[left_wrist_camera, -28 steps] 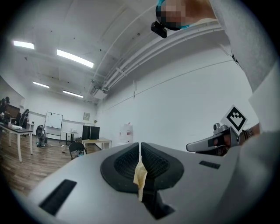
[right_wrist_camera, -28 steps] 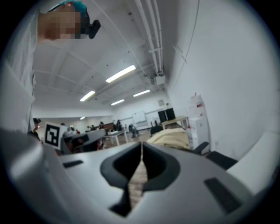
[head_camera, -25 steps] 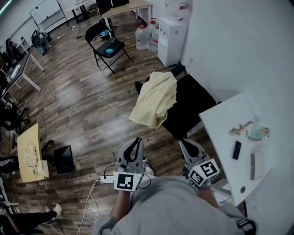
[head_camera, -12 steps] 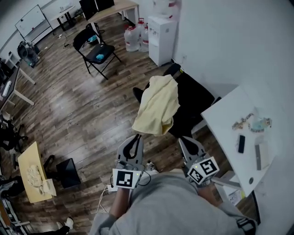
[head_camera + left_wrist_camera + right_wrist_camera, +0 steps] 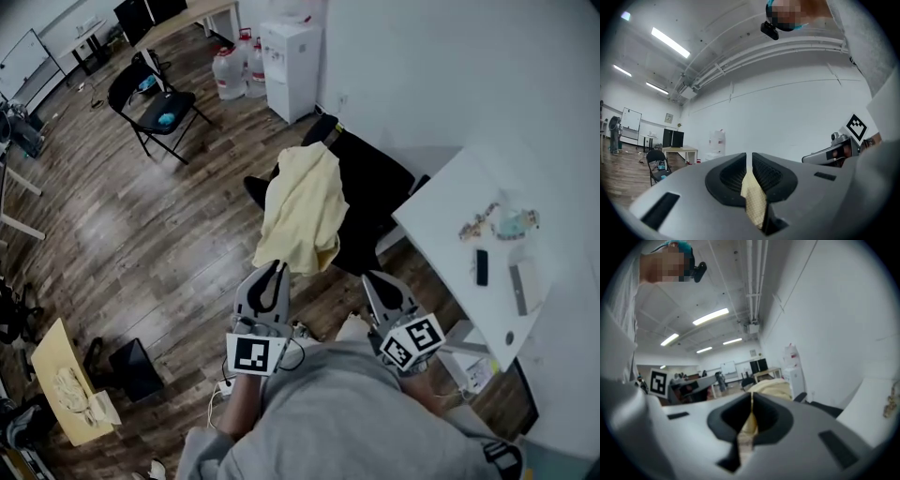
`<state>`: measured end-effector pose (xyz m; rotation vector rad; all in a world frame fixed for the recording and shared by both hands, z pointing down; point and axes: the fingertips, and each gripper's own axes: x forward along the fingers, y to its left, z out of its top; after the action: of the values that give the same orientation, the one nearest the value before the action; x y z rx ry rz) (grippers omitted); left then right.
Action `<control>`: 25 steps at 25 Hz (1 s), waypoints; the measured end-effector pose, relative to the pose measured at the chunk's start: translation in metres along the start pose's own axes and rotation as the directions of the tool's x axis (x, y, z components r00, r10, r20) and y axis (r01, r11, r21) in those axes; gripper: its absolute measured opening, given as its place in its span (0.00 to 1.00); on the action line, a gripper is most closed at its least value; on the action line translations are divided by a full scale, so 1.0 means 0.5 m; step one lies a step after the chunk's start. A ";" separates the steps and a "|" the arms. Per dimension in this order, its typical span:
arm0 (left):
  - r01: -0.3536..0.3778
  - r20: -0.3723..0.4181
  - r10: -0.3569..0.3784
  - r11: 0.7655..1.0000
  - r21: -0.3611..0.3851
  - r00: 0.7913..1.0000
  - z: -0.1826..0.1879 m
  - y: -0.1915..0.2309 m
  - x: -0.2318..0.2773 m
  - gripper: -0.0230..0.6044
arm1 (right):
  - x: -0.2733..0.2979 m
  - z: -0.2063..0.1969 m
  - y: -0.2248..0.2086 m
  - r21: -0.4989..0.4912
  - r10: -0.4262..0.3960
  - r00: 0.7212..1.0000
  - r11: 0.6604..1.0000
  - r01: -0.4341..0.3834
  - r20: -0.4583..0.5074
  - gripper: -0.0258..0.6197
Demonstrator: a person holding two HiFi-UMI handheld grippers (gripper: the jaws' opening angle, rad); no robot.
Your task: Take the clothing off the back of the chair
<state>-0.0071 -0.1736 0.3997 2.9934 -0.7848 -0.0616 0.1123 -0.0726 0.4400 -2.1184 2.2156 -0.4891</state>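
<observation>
Clothing (image 5: 302, 211), pale yellow, drapes the black chair (image 5: 375, 192) in the head view, its hem just ahead of the left claw (image 5: 274, 268) and right claw (image 5: 374, 280). Left gripper view: jaws pressed together, holding nothing; the yellow in the slit is probably cloth beyond. Right gripper view: likewise closed and empty. Both should open before reaching the hem.

Grey sweatshirt (image 5: 347, 422); grey left gripper (image 5: 275, 267), right gripper (image 5: 368, 279); 2 black-white marker cubes (image 5: 256, 354).
</observation>
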 end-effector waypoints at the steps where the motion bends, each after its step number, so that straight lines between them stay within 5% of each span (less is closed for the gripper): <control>1: 0.007 -0.004 -0.007 1.000 0.000 1.000 -0.002 -0.002 0.005 0.15 | -0.001 0.002 -0.002 0.000 -0.006 1.000 1.000 0.006 0.001 0.09; 13: 0.023 -0.077 -0.023 1.000 0.001 0.997 -0.036 -0.025 0.081 0.32 | 0.017 -0.006 -0.050 0.005 0.020 0.999 1.000 -0.020 -0.040 0.09; 25: -0.070 -0.165 0.075 0.997 0.036 0.983 -0.062 -0.040 0.192 0.45 | 0.098 0.038 -0.154 0.009 0.160 0.985 0.987 -0.160 -0.065 0.09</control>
<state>0.0876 -0.2024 0.4269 2.9450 -0.8816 0.2023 0.1879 -0.1256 0.4505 -1.9283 2.3929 -0.5595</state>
